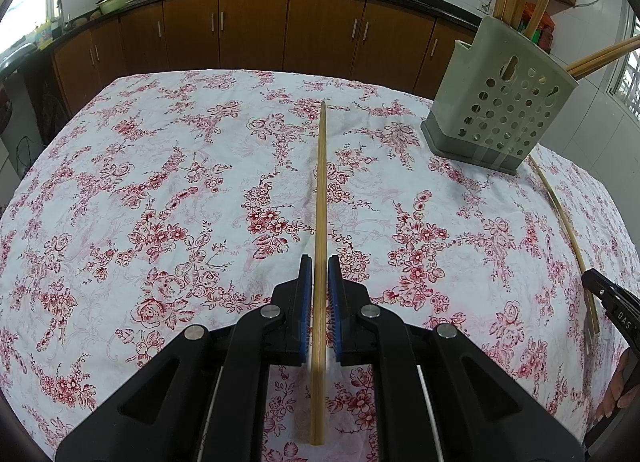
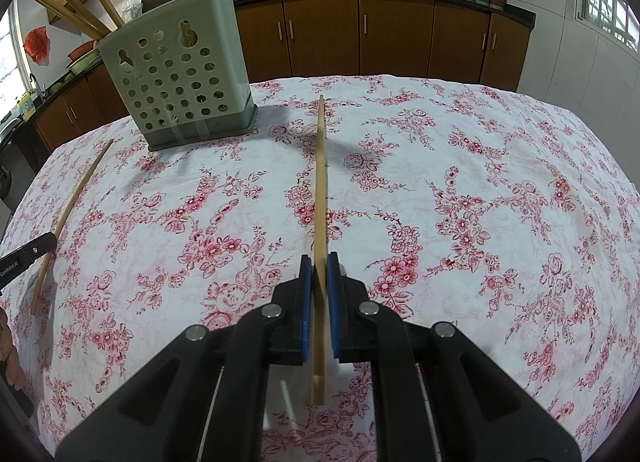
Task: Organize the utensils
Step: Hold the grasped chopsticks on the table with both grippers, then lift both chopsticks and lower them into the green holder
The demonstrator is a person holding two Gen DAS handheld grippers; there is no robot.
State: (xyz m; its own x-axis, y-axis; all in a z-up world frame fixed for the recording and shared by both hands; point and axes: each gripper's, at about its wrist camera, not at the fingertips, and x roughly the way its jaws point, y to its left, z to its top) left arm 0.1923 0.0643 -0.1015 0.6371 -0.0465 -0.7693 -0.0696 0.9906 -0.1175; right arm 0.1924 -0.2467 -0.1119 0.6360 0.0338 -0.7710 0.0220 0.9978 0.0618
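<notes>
In the left wrist view your left claw (image 1: 320,262) pinches a chopstick (image 1: 320,198) above the table (image 1: 120,182), the holder (image 1: 500,102) off to its right. In the right wrist view your right claw (image 2: 319,262) grips its own chopstick (image 2: 320,182) (holder (image 2: 180,82) ahead-left); both sticks project far forward, so a tip could catch the rim and tip the holder.
</notes>
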